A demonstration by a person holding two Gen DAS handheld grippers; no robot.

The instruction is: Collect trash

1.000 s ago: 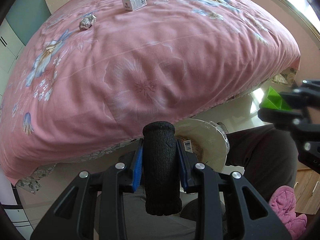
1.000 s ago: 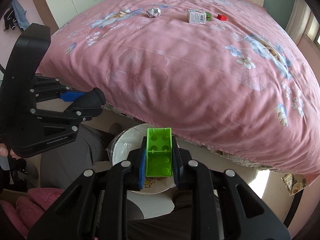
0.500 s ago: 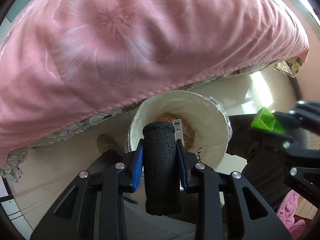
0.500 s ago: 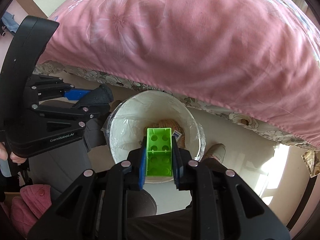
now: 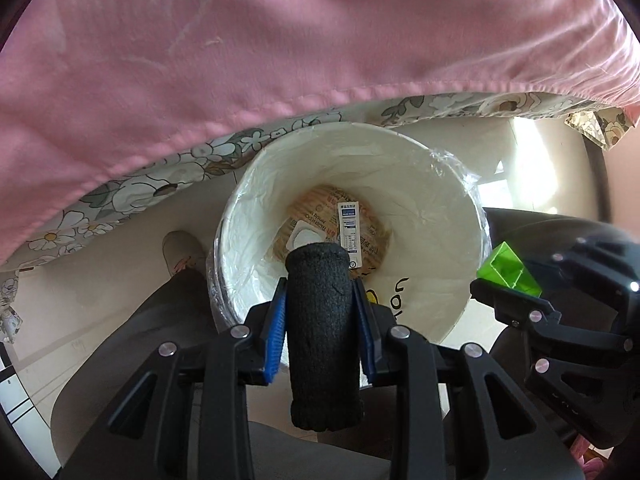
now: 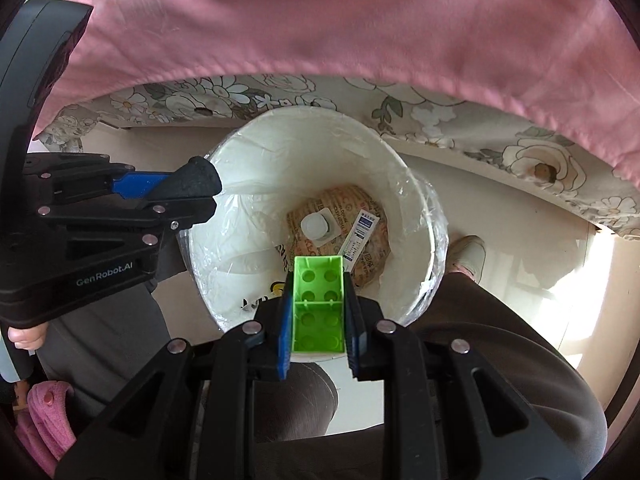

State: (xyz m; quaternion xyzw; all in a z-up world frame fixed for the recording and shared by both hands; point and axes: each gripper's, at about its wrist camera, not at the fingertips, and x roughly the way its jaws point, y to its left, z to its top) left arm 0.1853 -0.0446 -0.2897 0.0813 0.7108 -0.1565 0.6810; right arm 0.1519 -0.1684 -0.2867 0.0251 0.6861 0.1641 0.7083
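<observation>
Left wrist view, change since a second ago: the top of the pink bedspread (image 5: 280, 40), with its box and foil ball, has passed out of frame; only the overhanging hem fills the upper half now. The white lined bin (image 5: 432, 208), then a sliver behind the fingers, has grown to occupy the centre. The left gripper (image 5: 320, 320) has come down over it, its blue pads clamped on a black knitted roll (image 5: 320, 340), unchanged in grip.

Right wrist view, change: the same descent; the bin (image 6: 248, 184) now sits centre frame below the floral valance (image 6: 440, 120). The right gripper (image 6: 318, 304) stays closed on a green building brick (image 6: 318, 304).

Item 1, black knitted roll: dark ribbed fabric, cylindrical, upright between the pads, lower centre of the left view, its top end over the bin's near inner wall.

Item 2, green building brick: bright lime plastic, hollow underside with round sockets facing the camera, lower centre of the right view, its far end over the bin's opening. In the left view it shows at the right edge (image 5: 508, 272), beside the bin's rim.

Item 3, bin contents: a brown printed wrapper (image 6: 360, 208), a white round-capped piece (image 6: 316, 226), a white and blue slip (image 6: 360, 236), all at the bottom.

Also: the person's grey trouser legs (image 6: 500, 360) either side of the bin.
</observation>
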